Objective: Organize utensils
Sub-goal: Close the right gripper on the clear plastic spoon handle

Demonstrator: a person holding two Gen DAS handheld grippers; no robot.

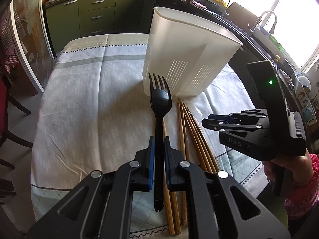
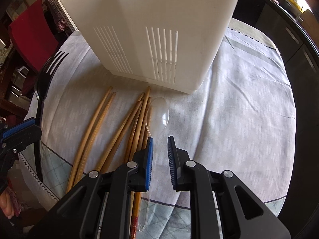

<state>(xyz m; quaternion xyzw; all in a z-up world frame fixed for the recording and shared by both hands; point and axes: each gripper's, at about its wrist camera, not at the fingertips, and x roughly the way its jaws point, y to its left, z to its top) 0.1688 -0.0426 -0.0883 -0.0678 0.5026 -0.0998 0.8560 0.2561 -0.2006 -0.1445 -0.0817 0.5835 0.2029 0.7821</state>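
Note:
My left gripper (image 1: 159, 142) is shut on a black plastic fork (image 1: 159, 107), held above the cloth with its tines pointing at the white slotted utensil holder (image 1: 185, 49). The fork also shows at the left edge of the right wrist view (image 2: 42, 83). Several wooden chopsticks (image 1: 191, 131) lie on the cloth in front of the holder (image 2: 155, 29); they show in the right wrist view (image 2: 111, 127) too. My right gripper (image 2: 160, 142) is open above a clear plastic spoon (image 2: 159, 113) lying beside the chopsticks. It appears at right in the left wrist view (image 1: 207, 122).
A pale patterned tablecloth (image 1: 89, 99) covers the table. Green kitchen cabinets (image 1: 95, 14) stand beyond it, with a counter, sink tap (image 1: 267, 20) and window at right. A red chair (image 2: 31, 31) stands off the table's left side.

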